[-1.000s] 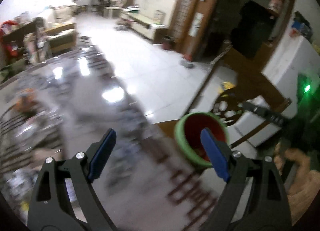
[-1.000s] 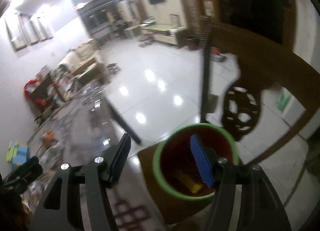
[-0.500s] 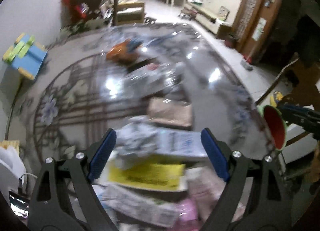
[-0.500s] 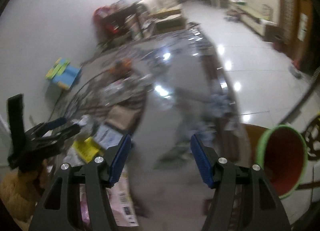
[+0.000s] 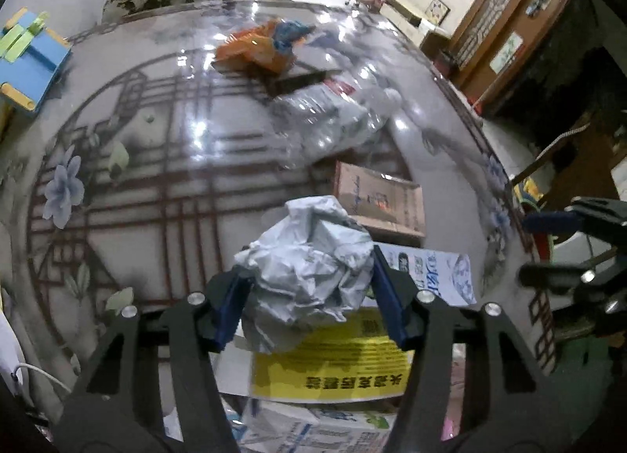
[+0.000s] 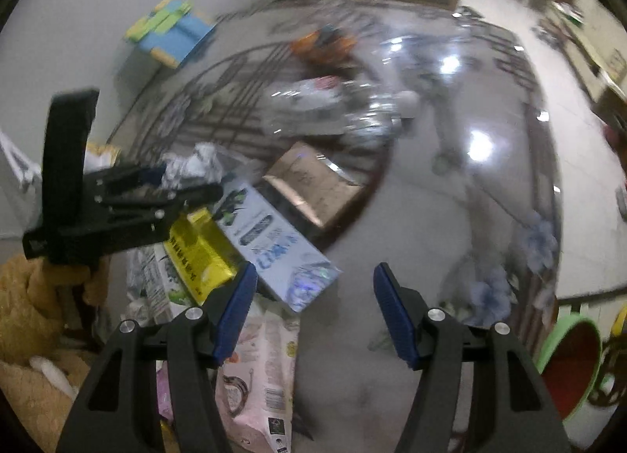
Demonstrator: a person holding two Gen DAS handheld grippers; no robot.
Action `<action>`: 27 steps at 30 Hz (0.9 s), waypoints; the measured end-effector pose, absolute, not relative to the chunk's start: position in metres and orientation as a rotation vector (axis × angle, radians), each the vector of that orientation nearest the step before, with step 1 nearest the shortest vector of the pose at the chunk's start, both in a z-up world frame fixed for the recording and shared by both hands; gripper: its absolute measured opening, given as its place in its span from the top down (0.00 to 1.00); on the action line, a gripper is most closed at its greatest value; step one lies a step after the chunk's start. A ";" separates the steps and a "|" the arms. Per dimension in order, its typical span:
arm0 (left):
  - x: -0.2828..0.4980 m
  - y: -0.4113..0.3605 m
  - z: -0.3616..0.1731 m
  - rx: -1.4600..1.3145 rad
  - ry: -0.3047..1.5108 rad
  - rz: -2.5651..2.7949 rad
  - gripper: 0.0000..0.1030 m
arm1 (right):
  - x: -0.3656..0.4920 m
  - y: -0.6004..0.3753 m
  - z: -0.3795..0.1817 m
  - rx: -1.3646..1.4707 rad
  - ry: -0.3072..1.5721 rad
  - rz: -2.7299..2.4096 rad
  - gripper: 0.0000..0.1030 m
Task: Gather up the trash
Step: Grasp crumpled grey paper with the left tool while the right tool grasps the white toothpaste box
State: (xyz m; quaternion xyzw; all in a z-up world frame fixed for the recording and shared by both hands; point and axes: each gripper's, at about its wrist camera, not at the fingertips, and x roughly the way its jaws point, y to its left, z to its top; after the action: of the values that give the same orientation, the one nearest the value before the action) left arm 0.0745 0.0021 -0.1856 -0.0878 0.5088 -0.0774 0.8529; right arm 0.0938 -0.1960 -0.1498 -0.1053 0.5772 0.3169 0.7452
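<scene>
In the right wrist view we find the plastic bottle (image 6: 313, 104) and orange wrapper (image 6: 321, 45) smeared by motion blur. The green-rimmed bin (image 6: 568, 366) is cut off by the frame edge. The crumpled paper (image 5: 309, 272) covers part of the yellow leaflet (image 5: 333, 366), whose print is perhaps too soft to read.

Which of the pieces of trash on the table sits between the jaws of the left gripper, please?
The crumpled white paper ball sits between the closing jaws of the left gripper. The yellow leaflet, brown box and plastic bottle lie outside them.
</scene>
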 end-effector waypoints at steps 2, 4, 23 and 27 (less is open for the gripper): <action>0.073 0.011 -0.181 -0.205 1.053 -0.147 0.46 | 0.099 -0.182 -0.156 -0.271 1.291 0.744 0.41; 0.072 0.021 -0.176 -0.218 1.039 -0.125 0.46 | 0.105 -0.164 -0.166 -0.328 1.324 0.801 0.41; 0.082 0.059 -0.178 -0.252 1.037 -0.016 0.45 | 0.117 -0.097 -0.215 -0.573 1.393 0.978 0.47; 0.081 0.056 -0.177 -0.248 1.032 -0.020 0.45 | 0.117 -0.104 -0.209 -0.525 1.384 0.964 0.55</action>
State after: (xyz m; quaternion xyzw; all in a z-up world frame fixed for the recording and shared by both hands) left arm 0.0813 0.0564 -0.1772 -0.1183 0.4920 -0.0094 0.8625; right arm 0.1175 -0.1041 -0.2087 -0.2299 0.6056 0.4216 0.6346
